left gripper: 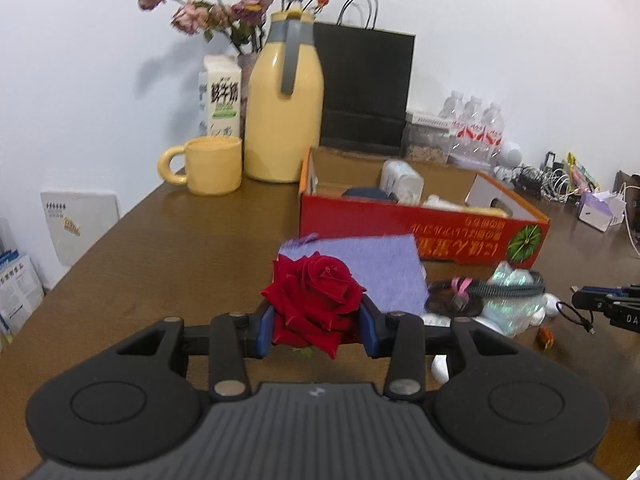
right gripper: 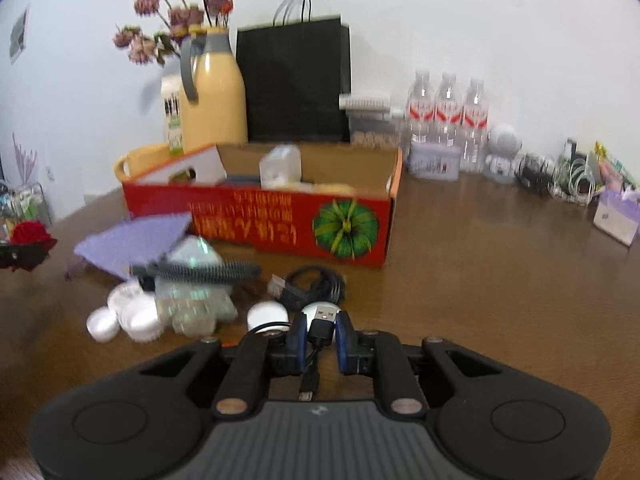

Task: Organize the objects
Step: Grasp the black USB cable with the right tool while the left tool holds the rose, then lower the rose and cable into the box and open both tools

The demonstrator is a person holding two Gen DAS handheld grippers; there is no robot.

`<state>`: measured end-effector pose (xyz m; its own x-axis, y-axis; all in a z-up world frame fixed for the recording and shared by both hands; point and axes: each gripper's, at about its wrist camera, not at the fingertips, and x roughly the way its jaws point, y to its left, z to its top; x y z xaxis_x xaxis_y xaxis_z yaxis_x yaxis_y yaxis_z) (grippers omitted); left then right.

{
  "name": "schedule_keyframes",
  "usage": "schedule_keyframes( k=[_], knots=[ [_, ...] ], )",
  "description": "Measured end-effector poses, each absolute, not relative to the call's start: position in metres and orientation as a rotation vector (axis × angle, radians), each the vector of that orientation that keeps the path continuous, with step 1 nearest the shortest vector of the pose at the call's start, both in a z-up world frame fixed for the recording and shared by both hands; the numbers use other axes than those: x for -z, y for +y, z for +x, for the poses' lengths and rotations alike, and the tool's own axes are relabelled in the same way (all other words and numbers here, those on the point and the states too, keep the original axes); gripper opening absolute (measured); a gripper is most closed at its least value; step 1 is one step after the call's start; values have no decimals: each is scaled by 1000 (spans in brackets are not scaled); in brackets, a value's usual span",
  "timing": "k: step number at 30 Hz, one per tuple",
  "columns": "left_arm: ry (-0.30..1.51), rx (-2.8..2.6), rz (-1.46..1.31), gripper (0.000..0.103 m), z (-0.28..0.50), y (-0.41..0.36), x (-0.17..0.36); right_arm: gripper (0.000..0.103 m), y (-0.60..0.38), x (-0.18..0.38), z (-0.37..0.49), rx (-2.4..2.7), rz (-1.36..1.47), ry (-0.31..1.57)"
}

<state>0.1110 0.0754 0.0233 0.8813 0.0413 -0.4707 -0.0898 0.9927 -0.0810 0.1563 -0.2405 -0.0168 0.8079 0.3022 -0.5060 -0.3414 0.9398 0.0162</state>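
The red rose [left gripper: 316,300] sits clamped between the blue pads of the left hand-held gripper [left gripper: 317,326], just in front of the red cardboard box [left gripper: 420,232], which serves as the landmark here. One black USB cable [right gripper: 322,326] is pinched plug-up in the right hand-held gripper [right gripper: 322,338], whose pads are pressed against it, near the box's front right. One purple cloth [left gripper: 368,268] lies against the box's front wall. Beside it lie one black coiled hair band [right gripper: 200,270], one crinkled iridescent wrapper [right gripper: 196,300] and three small white round pieces [right gripper: 128,316]. Behind the box stand one yellow jug [left gripper: 284,108], one yellow mug [left gripper: 208,166], one milk carton [left gripper: 220,96], one black paper bag [left gripper: 366,88] and three water bottles [right gripper: 448,120]. All rest on the brown table [right gripper: 480,260].
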Motion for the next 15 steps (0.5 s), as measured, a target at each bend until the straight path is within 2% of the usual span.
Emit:
schedule_keyframes(
  k=[15],
  knots=[
    [357, 15, -62, 42, 213, 41, -77, 14, -195, -53, 229, -391, -31, 317]
  ],
)
